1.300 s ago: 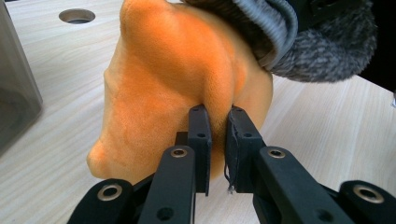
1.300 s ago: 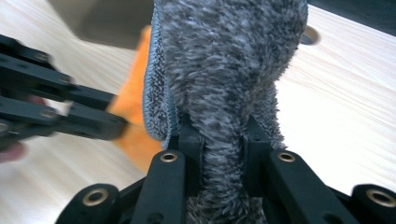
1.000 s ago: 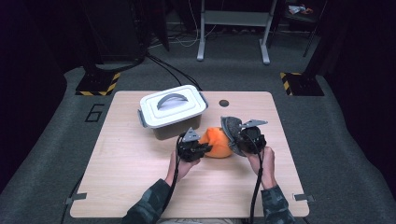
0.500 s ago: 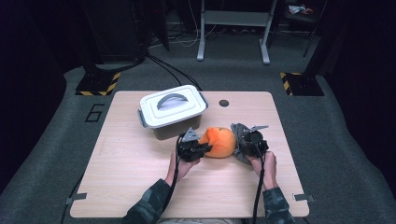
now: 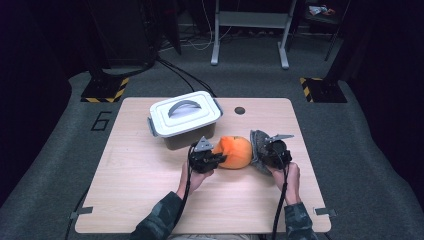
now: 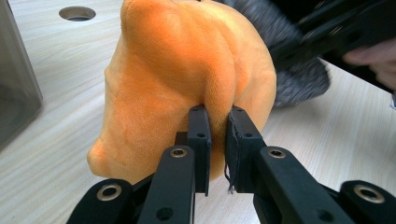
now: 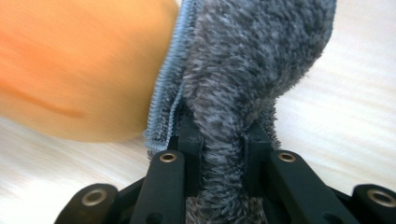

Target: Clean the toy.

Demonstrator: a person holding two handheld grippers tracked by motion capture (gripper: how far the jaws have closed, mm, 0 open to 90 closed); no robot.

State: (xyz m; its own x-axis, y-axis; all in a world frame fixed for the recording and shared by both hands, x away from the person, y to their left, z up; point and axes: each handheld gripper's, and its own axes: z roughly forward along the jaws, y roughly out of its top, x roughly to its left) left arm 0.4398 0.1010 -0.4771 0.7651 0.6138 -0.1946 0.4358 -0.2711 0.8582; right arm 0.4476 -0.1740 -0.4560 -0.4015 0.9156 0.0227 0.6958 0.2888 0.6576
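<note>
Orange plush toy (image 5: pixel 235 152) rests on the wooden surface (image 5: pixel 130 175), just in front of the lidded white box (image 5: pixel 184 119). Left tool (image 6: pixel 217 140) is clenched on a fold of the plush at its near side (pads pinching the fabric). Right tool (image 7: pixel 223 140) is clenched on a grey fuzzy cloth (image 7: pixel 243 70), which lies against the toy's right side. Both hands hold their tools low over the surface.
</note>
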